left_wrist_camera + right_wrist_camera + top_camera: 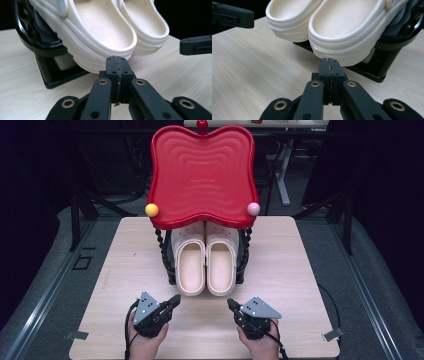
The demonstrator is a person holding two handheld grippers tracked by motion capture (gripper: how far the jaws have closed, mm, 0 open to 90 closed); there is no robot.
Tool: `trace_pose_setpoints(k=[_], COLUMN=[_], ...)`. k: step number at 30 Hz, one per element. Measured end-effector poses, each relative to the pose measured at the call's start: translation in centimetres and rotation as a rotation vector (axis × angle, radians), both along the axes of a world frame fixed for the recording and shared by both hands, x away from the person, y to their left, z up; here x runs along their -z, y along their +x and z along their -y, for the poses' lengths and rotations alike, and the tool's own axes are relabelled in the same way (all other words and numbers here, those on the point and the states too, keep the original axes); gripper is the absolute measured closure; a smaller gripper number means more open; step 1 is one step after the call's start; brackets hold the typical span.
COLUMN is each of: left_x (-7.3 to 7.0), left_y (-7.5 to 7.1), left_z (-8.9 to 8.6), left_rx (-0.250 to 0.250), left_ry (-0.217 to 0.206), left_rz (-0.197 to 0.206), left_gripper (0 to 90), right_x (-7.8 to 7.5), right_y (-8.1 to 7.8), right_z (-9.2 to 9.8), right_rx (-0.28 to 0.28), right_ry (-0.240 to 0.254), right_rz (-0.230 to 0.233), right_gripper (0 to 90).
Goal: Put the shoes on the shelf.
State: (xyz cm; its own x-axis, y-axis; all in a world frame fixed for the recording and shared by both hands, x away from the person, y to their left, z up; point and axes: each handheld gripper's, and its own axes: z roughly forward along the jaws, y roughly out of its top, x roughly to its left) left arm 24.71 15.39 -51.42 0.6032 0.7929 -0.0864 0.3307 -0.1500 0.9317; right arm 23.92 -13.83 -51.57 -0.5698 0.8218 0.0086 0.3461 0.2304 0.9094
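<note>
Presently, findings by view:

1. High view: a pair of cream clogs, the left clog (pixel 190 262) and the right clog (pixel 221 262), sits side by side on the lower tier of a black rack (pixel 170 265), toes under its red tray (pixel 202 175), heels jutting toward the person. The left gripper (pixel 171 303) and right gripper (pixel 233 306) rest low over the table (pixel 115 270), just short of the heels. Risk: with the clogs touching each other, lifting one could drag its neighbour off the rack.

2. Left gripper view: the fingers (pixel 111 68) are pressed fully together and hold nothing; the left clog's heel overhangs just ahead. Risk: advancing while closed would shove the clog deeper or nudge the rack rather than grip it.

3. Right gripper view: its fingers (pixel 323 67) are likewise shut tight and empty, just below the right clog's heel rim. Risk: the thick, rounded, smooth rim could slip from a shallow pinch, and rising too steeply could knock the tray above.
</note>
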Motion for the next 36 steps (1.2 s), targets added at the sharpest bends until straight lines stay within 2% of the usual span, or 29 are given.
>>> trace_pose_setpoints(k=[2, 9, 22, 31, 36], left_x=[0.5, 1.2, 1.5, 1.2, 1.2], left_y=[0.3, 0.7, 1.3, 1.5, 1.4], left_z=[0.3, 0.9, 1.9, 1.5, 1.5], left_rx=[0.004, 0.026, 0.045, 0.032, 0.031], left_ry=[-0.005, 0.006, -0.003, -0.016, -0.010], left_rz=[-0.021, -0.049, -0.059, -0.061, -0.059], left_gripper=[90.0, 90.0, 90.0, 90.0, 90.0], right_x=[0.3, 0.7, 1.0, 0.7, 0.8], right_y=[0.4, 0.9, 1.6, 1.7, 1.8], right_z=[-0.2, -0.8, -1.3, -1.3, -1.3], right_rx=[-0.003, -0.012, -0.020, -0.016, -0.023], right_ry=[0.001, -0.004, 0.028, 0.038, 0.044], right_rz=[-0.012, -0.026, -0.043, -0.029, -0.045], right_gripper=[90.0, 90.0, 89.9, 89.9, 89.9])
